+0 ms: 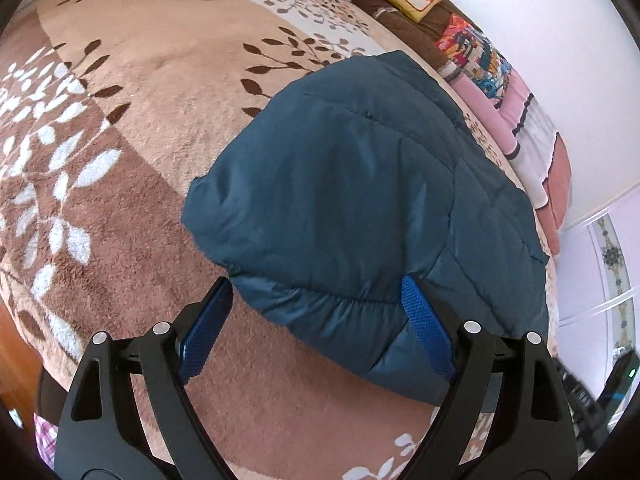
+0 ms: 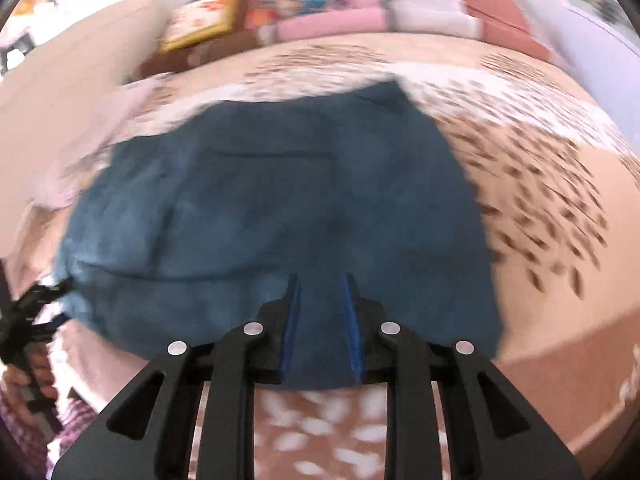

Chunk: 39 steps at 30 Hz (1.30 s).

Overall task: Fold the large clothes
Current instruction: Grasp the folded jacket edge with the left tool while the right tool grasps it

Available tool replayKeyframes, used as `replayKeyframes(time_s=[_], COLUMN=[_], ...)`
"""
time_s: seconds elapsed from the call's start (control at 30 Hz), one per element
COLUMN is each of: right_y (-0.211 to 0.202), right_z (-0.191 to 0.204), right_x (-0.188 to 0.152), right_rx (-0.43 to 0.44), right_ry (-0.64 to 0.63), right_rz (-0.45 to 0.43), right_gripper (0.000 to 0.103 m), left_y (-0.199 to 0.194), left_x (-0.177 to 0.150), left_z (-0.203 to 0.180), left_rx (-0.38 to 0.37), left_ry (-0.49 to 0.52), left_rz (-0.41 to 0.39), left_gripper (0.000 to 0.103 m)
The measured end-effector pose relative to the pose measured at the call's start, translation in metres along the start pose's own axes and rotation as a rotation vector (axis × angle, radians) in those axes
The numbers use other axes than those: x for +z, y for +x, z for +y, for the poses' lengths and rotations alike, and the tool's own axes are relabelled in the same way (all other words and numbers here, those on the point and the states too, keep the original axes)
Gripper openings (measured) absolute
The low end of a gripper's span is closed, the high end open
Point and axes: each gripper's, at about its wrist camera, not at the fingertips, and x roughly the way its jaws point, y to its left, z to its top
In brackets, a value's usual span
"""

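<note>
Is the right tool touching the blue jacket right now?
Touching. In the right wrist view, the right tool has a fold of the blue jacket running between its narrowly set fingers, with cloth against both pads; the frame is motion-blurred.

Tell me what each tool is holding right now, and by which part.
The right tool grips the near edge of the folded teal padded jacket. The left tool stands wide open around the jacket's near corner, gripping nothing.
</note>
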Motion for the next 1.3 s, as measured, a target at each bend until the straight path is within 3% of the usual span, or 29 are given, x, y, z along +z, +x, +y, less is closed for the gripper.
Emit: replayKeyframes(time_s=[0.13,0.3,0.5,0.73,0.83,1.0,1.03,1.07,1.1,1.2,1.3], right_y=[0.02,0.042,0.056,0.085,0.068,0.007,-0.01,-0.024,-0.041,-0.071,-0.068], right_z=[0.039,0.07,0.076,0.074,0.061,0.014,-0.004,-0.018,-0.036,-0.083,-0.112], right_x=[0.017,0.031,0.059,0.113,0.119,0.072,0.053,0.036,0.015,-0.042,-0.078], right_rx=[0.071,0.104,0.137,0.081,0.134,0.152,0.138,0.115,0.086,0.042,0.042], right_ry=[-0.064,-0.092,-0.033,-0.003,0.061,0.125,0.163,0.196,0.239,0.357,0.471], right_rz=[0.028,0.048,0.046,0.036,0.013,0.02,0.019,0.018,0.003,0.034,0.098], right_gripper=[0.014,0.012,0.012,0.012,0.012,0.015,0.034,0.062,0.071,0.072,0.073], left_y=[-0.004,-0.001,0.009,0.011,0.01,0.017,0.018,0.018,0.019,0.019,0.019], left_x=[-0.003,0.002,0.007,0.012,0.016,0.024,0.024,0.025,0.024,0.022,0.02], left_z=[0.0,-0.001,0.004,-0.005,0.001,0.013,0.012,0.011,0.01,0.006,0.001], left_rx=[0.002,-0.003,-0.031,-0.029,-0.072,-0.097,-0.095,-0.091,-0.086,-0.059,-0.025], left_ry=[0.012,0.027,-0.031,-0.038,-0.075,-0.133,-0.132,-0.13,-0.129,-0.111,-0.085], left_rz=[-0.002,-0.002,0.016,-0.019,-0.006,0.015,0.017,0.016,0.014,0.004,-0.013], left_gripper=[0.085,0.085,0.085,0.084,0.085,0.084,0.084,0.084,0.084,0.084,0.085])
